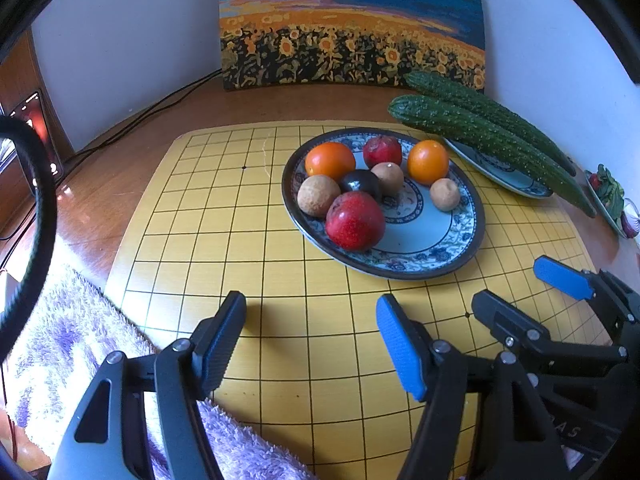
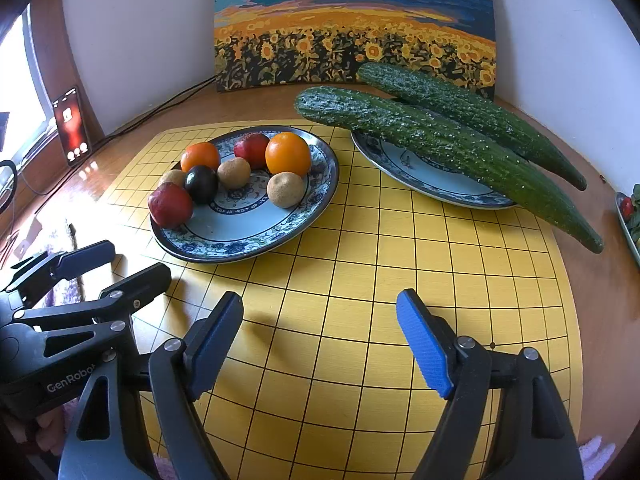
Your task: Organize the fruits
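Note:
A blue-patterned plate [image 1: 424, 240] [image 2: 248, 232] on the yellow grid board holds two oranges [image 1: 330, 160] [image 2: 288, 153], two red fruits [image 1: 354, 220] [image 2: 170, 205], a dark plum [image 1: 362, 184] [image 2: 201, 183] and three brown fruits [image 1: 445, 194] [image 2: 285, 189]. A second plate [image 2: 420, 176] [image 1: 508, 176] carries two cucumbers [image 2: 452, 148] [image 1: 488, 136]. My left gripper [image 1: 310, 340] [image 2: 100, 268] is open and empty in front of the fruit plate. My right gripper [image 2: 320, 340] [image 1: 528, 292] is open and empty beside it, to the right.
A sunflower painting [image 1: 352, 32] leans on the back wall. A purple towel [image 1: 72, 360] lies at the board's left edge. A phone [image 2: 72, 128] stands at far left with cables. A small dish of vegetables [image 1: 612, 200] sits at far right.

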`<state>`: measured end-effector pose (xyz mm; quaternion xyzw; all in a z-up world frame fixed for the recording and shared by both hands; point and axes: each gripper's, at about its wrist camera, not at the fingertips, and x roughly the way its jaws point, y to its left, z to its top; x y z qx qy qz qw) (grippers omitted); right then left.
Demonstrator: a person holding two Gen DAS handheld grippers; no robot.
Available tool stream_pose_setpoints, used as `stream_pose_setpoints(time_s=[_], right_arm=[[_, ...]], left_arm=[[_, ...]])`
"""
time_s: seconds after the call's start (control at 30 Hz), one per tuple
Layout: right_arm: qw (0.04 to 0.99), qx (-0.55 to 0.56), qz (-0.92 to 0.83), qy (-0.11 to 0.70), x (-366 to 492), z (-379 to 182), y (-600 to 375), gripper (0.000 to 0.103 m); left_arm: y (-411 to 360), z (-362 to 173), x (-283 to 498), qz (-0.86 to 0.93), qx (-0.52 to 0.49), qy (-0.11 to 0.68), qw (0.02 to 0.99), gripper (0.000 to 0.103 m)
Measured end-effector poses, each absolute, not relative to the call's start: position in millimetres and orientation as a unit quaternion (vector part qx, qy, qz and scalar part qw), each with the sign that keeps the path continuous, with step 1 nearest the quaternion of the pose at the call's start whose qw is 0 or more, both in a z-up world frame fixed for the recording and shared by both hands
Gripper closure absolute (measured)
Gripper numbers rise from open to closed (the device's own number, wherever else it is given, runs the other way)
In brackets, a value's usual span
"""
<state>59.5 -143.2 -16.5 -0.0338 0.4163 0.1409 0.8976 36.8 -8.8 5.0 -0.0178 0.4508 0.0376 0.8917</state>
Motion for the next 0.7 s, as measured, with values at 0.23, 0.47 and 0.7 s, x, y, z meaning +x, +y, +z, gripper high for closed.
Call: stream_pose_setpoints(time_s=[0.23,0.47,0.7], right_arm=[[0.898,-0.034,0.141,0.416,59.5,-16.5,-142.9,0.021],[0.897,-0.037,0.139,0.417,59.9,-16.3,-143.6,0.021],[0.897,-0.040,0.137,0.417,59.6,-15.9,-142.5,0.021]], left_arm=[[-7.7,5.6,35.2,0.039,-0.019,0.445,0.895,0.032],[-7.8,5.5,35.6,0.040,-0.019,0.445,0.895,0.032],[-7.9,5.0,35.6,0.039,-0.018,0.444,0.895,0.032]])
